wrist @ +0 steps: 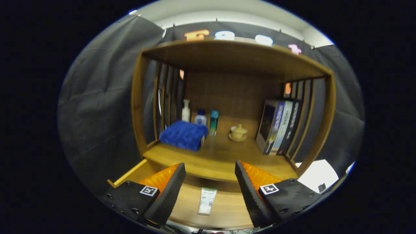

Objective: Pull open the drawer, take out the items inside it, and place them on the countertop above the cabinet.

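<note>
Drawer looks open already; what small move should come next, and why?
Probably lower the tool straight down onto the white tube: the drawer is pulled out, the tube lies between the open fingers, ungrasped, and the countertop has bare space waiting.

The wooden drawer (pixel 224 208) stands pulled open below the front edge of the worktop (pixel 214 159). Inside it one white tube (pixel 207 201) with a green band lies flat on the drawer floor, lengthwise front to back, cap end nearest, between the spread fingers (pixel 210 180).
</note>
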A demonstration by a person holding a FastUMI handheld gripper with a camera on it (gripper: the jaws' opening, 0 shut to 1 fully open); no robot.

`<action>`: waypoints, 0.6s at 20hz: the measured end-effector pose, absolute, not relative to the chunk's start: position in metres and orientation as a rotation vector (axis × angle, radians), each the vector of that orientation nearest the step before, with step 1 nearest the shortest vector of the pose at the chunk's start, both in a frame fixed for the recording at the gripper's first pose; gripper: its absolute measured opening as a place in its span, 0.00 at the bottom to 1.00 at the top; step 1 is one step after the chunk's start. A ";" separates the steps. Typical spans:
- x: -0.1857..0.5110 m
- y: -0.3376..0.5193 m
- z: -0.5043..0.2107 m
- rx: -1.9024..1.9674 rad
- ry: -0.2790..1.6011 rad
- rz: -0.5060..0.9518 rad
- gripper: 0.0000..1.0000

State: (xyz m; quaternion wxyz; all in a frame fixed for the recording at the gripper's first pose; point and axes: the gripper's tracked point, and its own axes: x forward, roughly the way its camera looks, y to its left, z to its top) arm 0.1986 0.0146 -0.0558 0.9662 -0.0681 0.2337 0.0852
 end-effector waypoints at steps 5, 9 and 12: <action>0.199 0.008 -0.162 -0.101 0.879 0.167 0.99; 0.188 0.001 -0.209 -0.140 1.064 0.144 0.99; 0.179 0.002 -0.229 -0.120 1.157 0.135 0.93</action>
